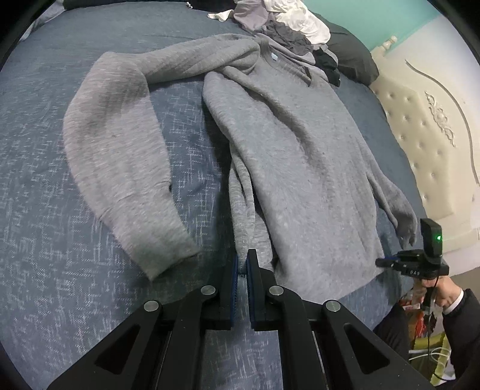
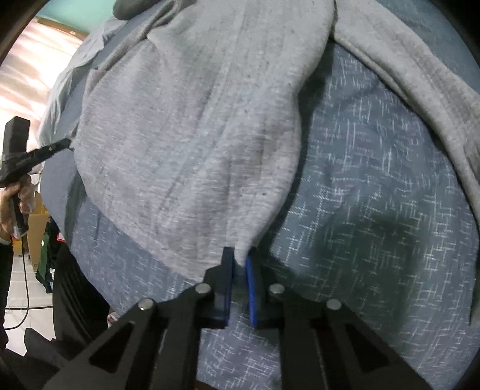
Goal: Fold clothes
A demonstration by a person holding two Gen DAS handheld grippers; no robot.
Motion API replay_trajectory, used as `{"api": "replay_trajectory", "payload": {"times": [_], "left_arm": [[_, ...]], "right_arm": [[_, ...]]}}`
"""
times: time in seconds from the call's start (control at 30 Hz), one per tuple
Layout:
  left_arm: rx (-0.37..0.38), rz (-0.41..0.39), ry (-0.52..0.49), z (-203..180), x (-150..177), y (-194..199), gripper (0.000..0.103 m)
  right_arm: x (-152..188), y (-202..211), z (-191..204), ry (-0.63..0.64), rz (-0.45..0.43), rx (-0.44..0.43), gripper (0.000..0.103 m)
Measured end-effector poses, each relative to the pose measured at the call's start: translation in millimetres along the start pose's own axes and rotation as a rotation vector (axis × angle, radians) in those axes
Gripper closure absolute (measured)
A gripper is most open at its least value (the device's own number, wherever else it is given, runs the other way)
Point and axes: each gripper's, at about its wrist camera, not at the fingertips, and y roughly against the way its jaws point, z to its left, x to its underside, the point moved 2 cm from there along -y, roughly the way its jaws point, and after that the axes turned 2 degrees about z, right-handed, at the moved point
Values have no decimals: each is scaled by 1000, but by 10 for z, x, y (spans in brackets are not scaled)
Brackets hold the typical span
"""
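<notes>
A grey sweater point(image 1: 294, 156) lies spread on a blue bedspread point(image 1: 45, 210), collar at the far end, one long sleeve point(image 1: 120, 156) curved out to the left. My left gripper point(image 1: 243, 264) is shut on the sweater's hem at its near left corner. My right gripper point(image 2: 240, 261) is shut on the hem point(image 2: 243, 249) at another corner, lifting the cloth slightly. The right gripper also shows in the left wrist view point(image 1: 387, 262) at the hem's right corner. The left gripper shows in the right wrist view point(image 2: 64, 142) touching the sweater's point(image 2: 195, 135) left edge.
A pile of other clothes point(image 1: 285, 24) lies at the far end of the bed beside a dark pillow point(image 1: 351, 57). A cream tufted headboard point(image 1: 426, 135) stands to the right. Boxes and cables point(image 2: 33, 240) sit on the floor beside the bed.
</notes>
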Motion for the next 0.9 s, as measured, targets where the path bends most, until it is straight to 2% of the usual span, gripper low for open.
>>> {"api": "replay_trajectory", "payload": {"times": [0.5,0.6,0.77,0.9], "left_arm": [[13,-34,-13,-190,217,366,98],[10,-32,-19,-223,323,420,103],[-2,-21,4,-137,465,330,103],[-19,-11,10,-94,446,167,103]], "right_arm": [[239,630,-87,71,-120,51,98],[315,649,-154,76,-130,60,98],[398,662,-270,62,-133,76,98],[449,603,-318,49,-119,97,98]]}}
